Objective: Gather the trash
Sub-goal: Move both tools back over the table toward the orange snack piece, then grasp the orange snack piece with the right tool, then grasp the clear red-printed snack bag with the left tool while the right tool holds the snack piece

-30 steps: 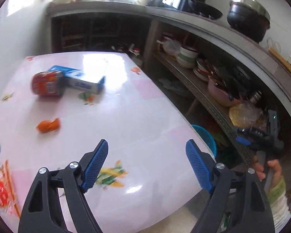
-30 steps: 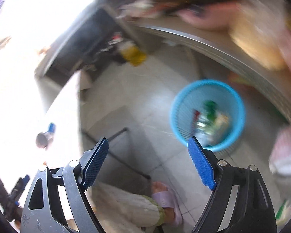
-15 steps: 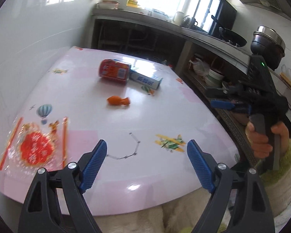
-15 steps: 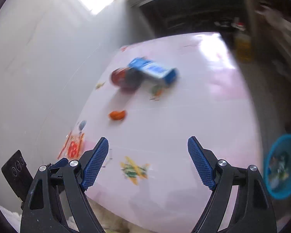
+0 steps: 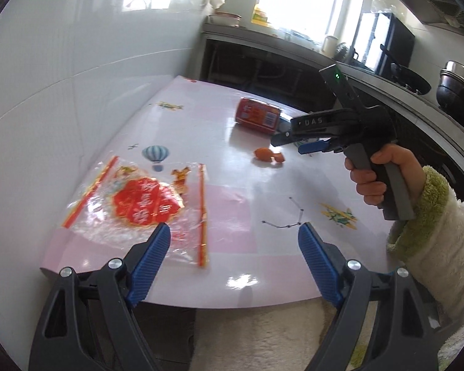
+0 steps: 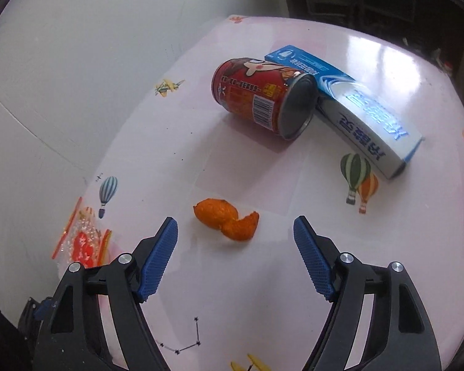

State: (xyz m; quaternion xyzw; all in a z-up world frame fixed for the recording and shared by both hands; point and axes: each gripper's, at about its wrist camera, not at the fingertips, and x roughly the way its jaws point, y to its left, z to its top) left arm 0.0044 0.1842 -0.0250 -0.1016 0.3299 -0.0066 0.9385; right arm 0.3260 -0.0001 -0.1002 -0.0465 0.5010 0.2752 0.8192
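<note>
On the pink tabletop [image 6: 263,293] four bits of trash lie apart: an orange peel [image 6: 225,218], a red can [image 6: 261,95] on its side touching a blue-and-white box [image 6: 352,105], and a clear wrapper [image 5: 136,204] with red print near the front left corner.

The right tool [image 6: 235,238] hangs over the peel, its jaws closing, the peel just ahead of the tips and not yet pinched. The left tool [image 5: 235,247] is spread wide and empty, its left pad above the wrapper's near edge.

The peel looks light, soft and curled, likely to crush rather than slip; a pinch across its thicker lobe seems safest. The can should be light but smooth and free to roll, so squeezing across its sides would suit. The box is stiff and best taken across its narrow width. The wrapper is thin and flat, hard to lift except by an edge or wrinkle.

No bin shows in either view. In the left view the right tool hides most of the box.
</note>
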